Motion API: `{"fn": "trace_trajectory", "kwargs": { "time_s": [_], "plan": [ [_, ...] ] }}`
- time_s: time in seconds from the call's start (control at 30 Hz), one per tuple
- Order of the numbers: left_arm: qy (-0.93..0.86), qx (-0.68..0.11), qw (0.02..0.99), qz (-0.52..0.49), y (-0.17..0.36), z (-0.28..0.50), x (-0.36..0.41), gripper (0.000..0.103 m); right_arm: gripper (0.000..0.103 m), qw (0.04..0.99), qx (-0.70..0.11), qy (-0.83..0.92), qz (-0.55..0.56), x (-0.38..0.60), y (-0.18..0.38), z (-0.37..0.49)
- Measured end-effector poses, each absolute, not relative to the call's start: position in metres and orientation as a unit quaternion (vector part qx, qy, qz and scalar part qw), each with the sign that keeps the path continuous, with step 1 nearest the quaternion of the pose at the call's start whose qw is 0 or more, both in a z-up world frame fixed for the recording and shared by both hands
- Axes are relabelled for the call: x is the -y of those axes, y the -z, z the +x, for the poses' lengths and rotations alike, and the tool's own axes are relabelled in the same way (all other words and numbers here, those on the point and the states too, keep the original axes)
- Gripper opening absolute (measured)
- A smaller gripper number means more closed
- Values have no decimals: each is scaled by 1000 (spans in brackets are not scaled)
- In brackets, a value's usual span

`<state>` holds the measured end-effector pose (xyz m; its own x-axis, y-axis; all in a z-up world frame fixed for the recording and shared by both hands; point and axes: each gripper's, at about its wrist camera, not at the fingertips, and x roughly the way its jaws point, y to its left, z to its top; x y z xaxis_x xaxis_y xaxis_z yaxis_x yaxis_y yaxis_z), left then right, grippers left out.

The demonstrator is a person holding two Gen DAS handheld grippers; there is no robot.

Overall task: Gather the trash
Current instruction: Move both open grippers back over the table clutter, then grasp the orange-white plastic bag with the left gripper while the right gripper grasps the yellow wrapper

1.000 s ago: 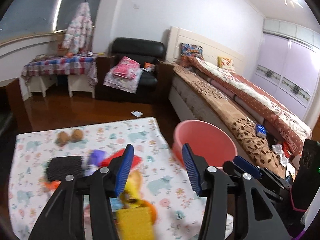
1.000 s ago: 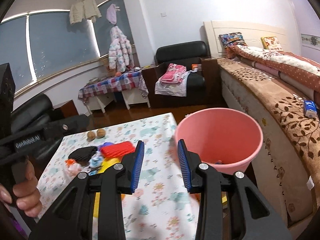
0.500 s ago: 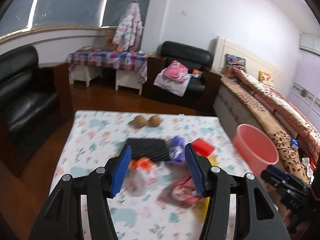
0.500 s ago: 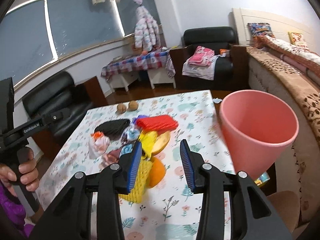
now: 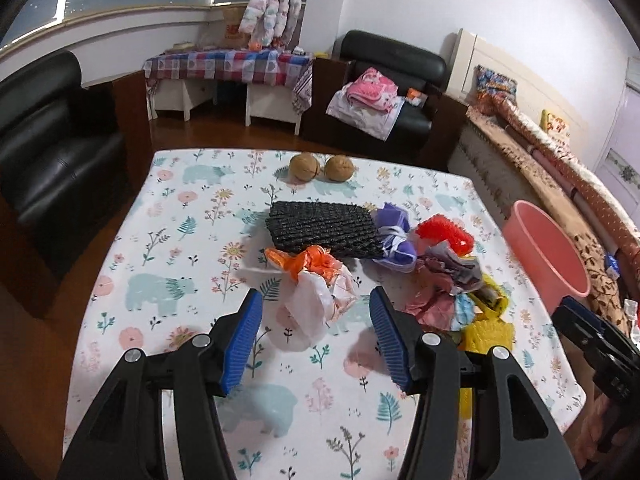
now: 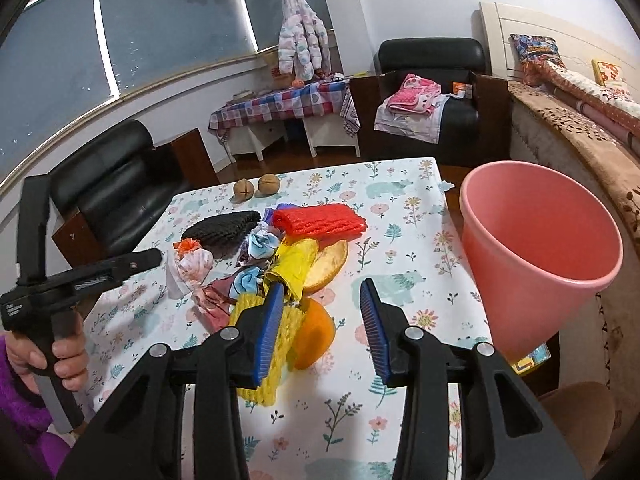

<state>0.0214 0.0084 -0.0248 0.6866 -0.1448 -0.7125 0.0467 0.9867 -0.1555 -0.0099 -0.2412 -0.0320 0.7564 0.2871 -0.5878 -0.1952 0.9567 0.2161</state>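
currently left tool (image 5: pixel 316 336) is over the near half of the tabletop (image 5: pixel 172 216), jaws wide apart and holding nothing, a crumpled white-and-orange bag (image 5: pixel 314 292) just beyond its tips. right tool (image 6: pixel 322 320) has just been opening, nothing gripped, above the yellow foam net (image 6: pixel 256 344) and orange peel (image 6: pixel 314 334). trash pile sits mid-tabletop; pink bin (image 6: pixel 536 256) off the right edge.
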Motion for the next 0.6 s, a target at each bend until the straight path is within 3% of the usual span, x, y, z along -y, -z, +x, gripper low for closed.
{"fn": "trace_trajectory", "kwargs": {
  "time_s": [0.3,0.43,0.6],
  "plan": [
    [39,-425,901,-75,44,48,-5,54,40,930,-328,-147,71,237,34,2],
    [45,-428,899,-77,50,52,-6,42,40,926,-333,-161,78,232,32,12],
    [52,-425,900,-85,52,51,-9,42,40,920,-343,-173,82,226,34,20]
  ]
}}
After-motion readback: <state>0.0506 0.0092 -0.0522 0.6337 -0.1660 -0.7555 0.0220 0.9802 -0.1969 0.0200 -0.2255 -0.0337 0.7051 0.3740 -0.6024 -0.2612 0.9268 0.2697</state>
